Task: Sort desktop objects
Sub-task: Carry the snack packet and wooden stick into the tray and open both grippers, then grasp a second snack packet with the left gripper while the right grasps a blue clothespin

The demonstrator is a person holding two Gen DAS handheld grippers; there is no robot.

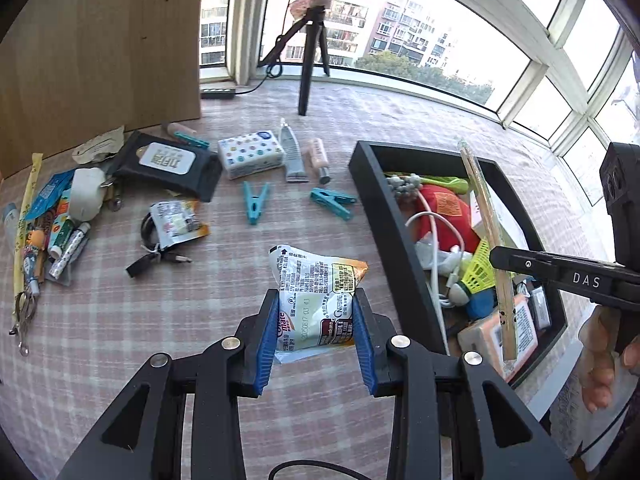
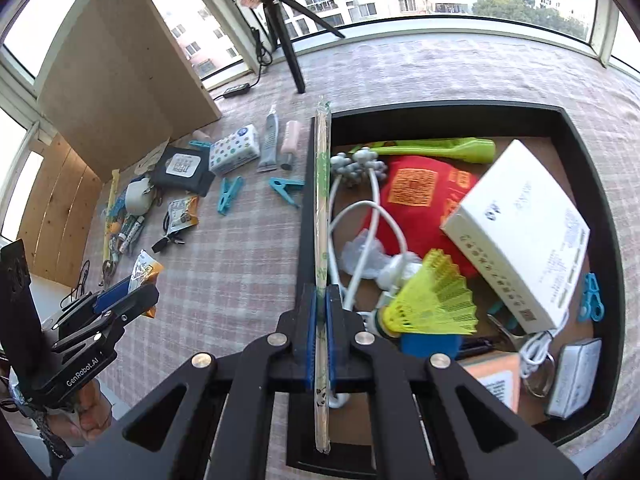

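My left gripper (image 1: pixel 315 322) is shut on a white and orange coffee creamer sachet (image 1: pixel 316 292) and holds it above the checked tablecloth, left of the black tray (image 1: pixel 384 216). It also shows in the right wrist view (image 2: pixel 132 286). My right gripper (image 2: pixel 321 320) is shut on a long wrapped pair of chopsticks (image 2: pixel 322 184) and holds it over the tray's left wall (image 2: pixel 307 208). In the left wrist view the chopsticks (image 1: pixel 486 216) slant across the tray. The tray holds a red pouch (image 2: pixel 420 192), a yellow shuttlecock (image 2: pixel 436 300), a white box (image 2: pixel 524 232) and a white cable.
Loose items lie on the cloth: two teal clothespins (image 1: pixel 254 202), a tissue pack (image 1: pixel 250 154), a grey tube (image 1: pixel 292 152), a black wipes pack (image 1: pixel 170 162), a second sachet (image 1: pixel 176 222) and a pile at the left. A tripod (image 1: pixel 310 48) and wooden board (image 1: pixel 100 48) stand behind.
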